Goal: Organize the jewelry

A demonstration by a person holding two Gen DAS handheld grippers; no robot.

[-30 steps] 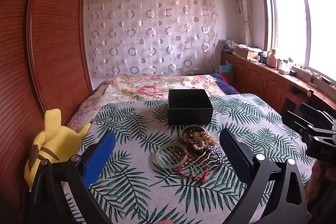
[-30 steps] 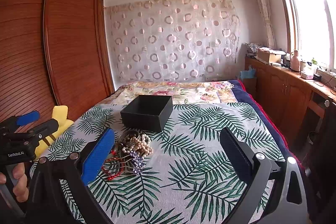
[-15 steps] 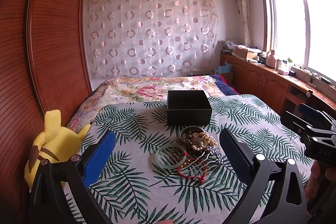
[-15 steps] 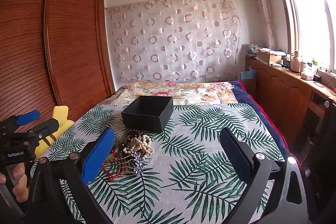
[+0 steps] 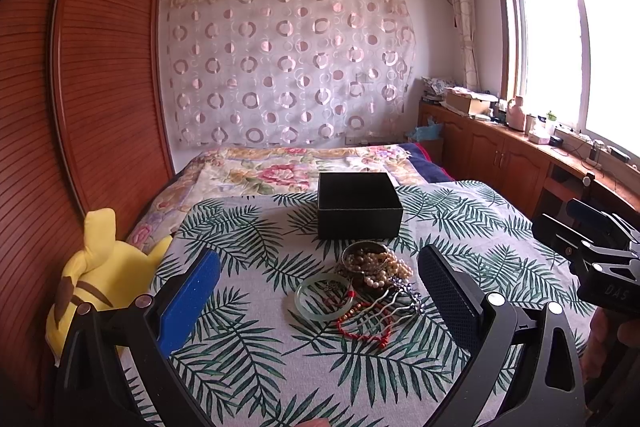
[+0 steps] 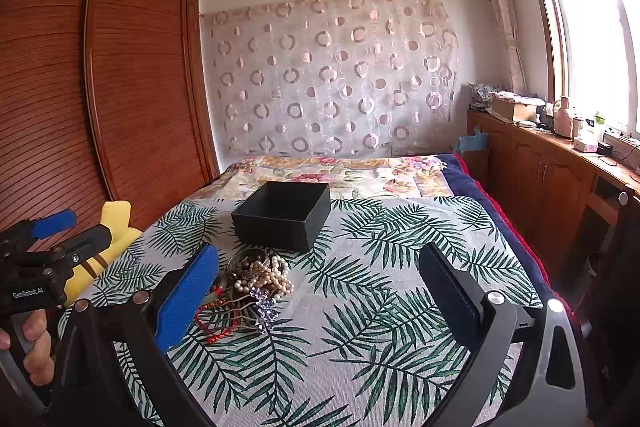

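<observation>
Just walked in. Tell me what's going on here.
A person holds a claw in each hand over a bed with a palm-leaf cloth. The left claw and right claw are both open and hold nothing. The jewelry pile, pearls, a green bangle and red beads, lies untouched before an open black box.

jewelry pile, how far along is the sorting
Nothing looks done: the black box appears empty. Nothing is in hand; left gripper and right gripper are both open. Left: pearls, jade bangle, red beads and hairpin all lie on the cloth.
</observation>
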